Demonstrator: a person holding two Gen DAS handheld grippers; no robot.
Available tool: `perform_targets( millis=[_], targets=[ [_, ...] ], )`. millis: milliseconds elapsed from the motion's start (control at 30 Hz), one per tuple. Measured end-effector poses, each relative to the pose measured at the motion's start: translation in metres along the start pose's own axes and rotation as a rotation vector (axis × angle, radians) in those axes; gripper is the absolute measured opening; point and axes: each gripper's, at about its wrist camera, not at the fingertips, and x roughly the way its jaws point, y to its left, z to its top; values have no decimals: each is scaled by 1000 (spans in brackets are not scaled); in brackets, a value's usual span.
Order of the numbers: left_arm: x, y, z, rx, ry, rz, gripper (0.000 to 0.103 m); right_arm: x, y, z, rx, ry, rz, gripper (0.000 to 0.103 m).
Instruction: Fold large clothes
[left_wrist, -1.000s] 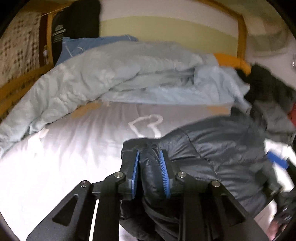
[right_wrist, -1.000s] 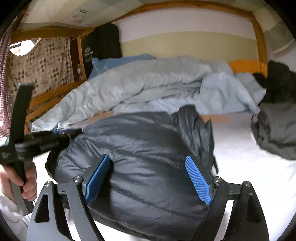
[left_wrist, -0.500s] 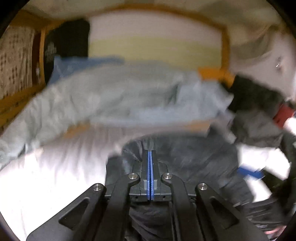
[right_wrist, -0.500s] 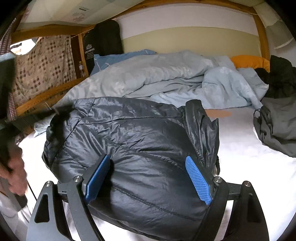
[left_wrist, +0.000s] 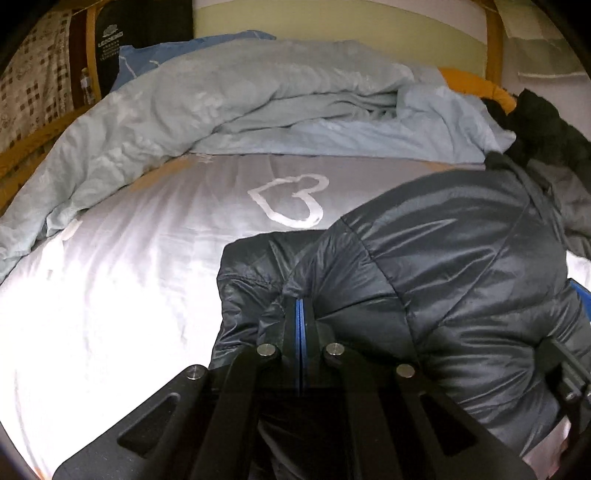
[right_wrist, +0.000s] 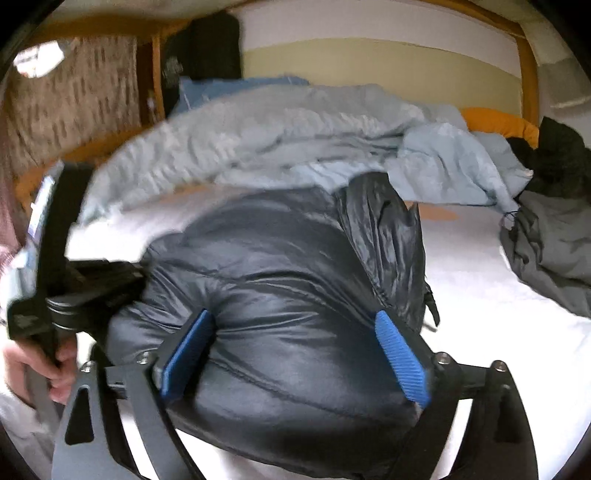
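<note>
From the left wrist view, the left gripper (left_wrist: 300, 306) has its blue pads pressed flat together, and a pinch of the dark puffer jacket (left_wrist: 443, 280) bunches at their tips, so it looks clamped on that thin edge of fabric. The jacket is a shiny charcoal, quilted in broad stitched panels, puffed and rumpled, lying on the white bed sheet (left_wrist: 110, 295) toward the right of the bed. A white heart outline (left_wrist: 291, 201) is printed on the sheet just beyond the jacket. A crumpled pale blue duvet (left_wrist: 221, 107) is heaped across the far side, with an orange pillow (left_wrist: 476, 83) behind it and other dark clothes (left_wrist: 546, 125) piled at the far right.

From the right wrist view, the right gripper (right_wrist: 295, 350) has just been opening and stands wide, its two blue pads straddling a fat bulge of the jacket (right_wrist: 280, 280); the left pad touches the cloth, though I cannot tell whether either pad presses. The jacket mounds up glossy and near black, a folded flap rising at its far right edge. At the left, a hand (right_wrist: 33, 369) grips the other tool's handle. A grey garment (right_wrist: 550, 251) lies apart on the right.
</note>
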Motion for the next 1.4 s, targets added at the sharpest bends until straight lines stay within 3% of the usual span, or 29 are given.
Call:
perform_targets(
  millis=[600,700,733,800,833,900,967,1033,1133,1233,1300,1367,1400],
  targets=[
    [8,-7,-11,40,8,33,0,14,-3,-15,-17,59,-13,98],
    [-28,-10,-8,35,-110,126,3,8,-11,-10,-2,91,18,99],
    [-46,-12,-6,38,-163,102,10,1,-17,-8,21,83,27,99],
    [-84,-12,-2,42,-259,16,36,-20,-32,-8,67,17,44,99],
    [-94,-11,-3,31,-271,8,54,-27,-38,-8,79,-9,35,99],
    [-96,-5,-8,-25,-246,-15,61,-34,-52,-7,107,-20,9,100],
    [-81,1,-18,-81,-158,3,74,-29,-65,-7,156,23,39,101],
    [-66,12,-32,-178,-89,-5,82,-22,-81,-9,249,63,113,101],
    [-53,30,-51,-356,-18,-114,89,-7,-105,-21,454,107,245,101],
    [-33,39,-67,-473,53,-216,92,12,-115,-39,609,150,335,101],
    [-25,43,-77,-545,98,-271,92,17,-111,-43,614,152,350,101],
    [-30,38,-78,-534,95,-270,89,20,-105,-43,580,154,370,99],
    [-33,33,-77,-512,89,-264,87,23,-103,-42,573,159,394,93]
  ],
)
